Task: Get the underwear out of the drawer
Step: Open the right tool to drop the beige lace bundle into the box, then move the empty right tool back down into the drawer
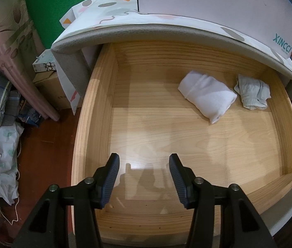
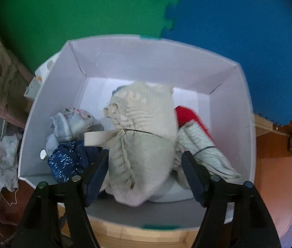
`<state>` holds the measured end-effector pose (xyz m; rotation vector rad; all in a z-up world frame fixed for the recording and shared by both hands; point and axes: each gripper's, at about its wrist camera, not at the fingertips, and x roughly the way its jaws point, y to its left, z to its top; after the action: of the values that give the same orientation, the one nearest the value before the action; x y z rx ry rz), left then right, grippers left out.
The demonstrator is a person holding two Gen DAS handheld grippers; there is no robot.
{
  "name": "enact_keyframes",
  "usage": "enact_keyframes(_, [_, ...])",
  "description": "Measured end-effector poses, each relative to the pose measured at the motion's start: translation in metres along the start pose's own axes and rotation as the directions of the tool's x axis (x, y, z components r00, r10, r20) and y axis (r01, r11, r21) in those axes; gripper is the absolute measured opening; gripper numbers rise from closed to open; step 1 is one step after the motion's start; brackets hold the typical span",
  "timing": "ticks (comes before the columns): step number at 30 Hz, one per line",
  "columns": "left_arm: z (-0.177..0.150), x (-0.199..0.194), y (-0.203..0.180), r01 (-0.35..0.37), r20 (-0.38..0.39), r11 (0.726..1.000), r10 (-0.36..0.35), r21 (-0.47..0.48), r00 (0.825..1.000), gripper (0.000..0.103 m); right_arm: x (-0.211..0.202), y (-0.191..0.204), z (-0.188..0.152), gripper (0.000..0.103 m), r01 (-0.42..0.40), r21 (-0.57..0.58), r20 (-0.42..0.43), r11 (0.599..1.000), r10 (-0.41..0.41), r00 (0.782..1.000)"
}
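Left claw (image 1: 143, 175) gapes empty over the drawer (image 1: 96, 107); white roll (image 1: 206, 96) lies at 1 o'clock. Right claw (image 2: 144, 171) spread around a cream bundle (image 2: 143, 142) in the white box (image 2: 146, 62)

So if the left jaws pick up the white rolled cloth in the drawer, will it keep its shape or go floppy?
The white rolled cloth looks like soft fabric, so it would probably sag and partly unroll when lifted by one end. Nothing visible ties it. It probably weighs little, and on the smooth drawer floor a push would likely slide it.

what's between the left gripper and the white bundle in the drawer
Nothing visible. The left gripper hangs open over bare drawer floor, and the white bundle lies ahead to the right, beside a grey bundle.
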<state>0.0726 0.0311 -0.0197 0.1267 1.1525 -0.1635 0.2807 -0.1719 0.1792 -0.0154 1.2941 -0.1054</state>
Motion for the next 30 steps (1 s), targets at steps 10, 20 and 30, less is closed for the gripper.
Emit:
enact_keyframes(10, [0.0,0.0,-0.001,-0.006,0.0,1.0,0.006,-0.002,1.0,0.051,-0.033,-0.049,-0.088,0.073,-0.042,0.069,0.028,0.997,0.041,0.999])
enact_keyframes(20, [0.0,0.0,0.0,-0.012,0.0,1.0,0.012,0.001,1.0,0.051,0.038,-0.075,-0.179,0.068,-0.004,0.134,-0.073,0.991,0.014,0.997])
enact_keyframes(30, [0.0,-0.001,0.0,-0.007,0.0,1.0,0.007,0.003,1.0,0.051,0.109,-0.064,-0.19,0.067,0.001,0.224,-0.066,0.974,0.014,0.998])
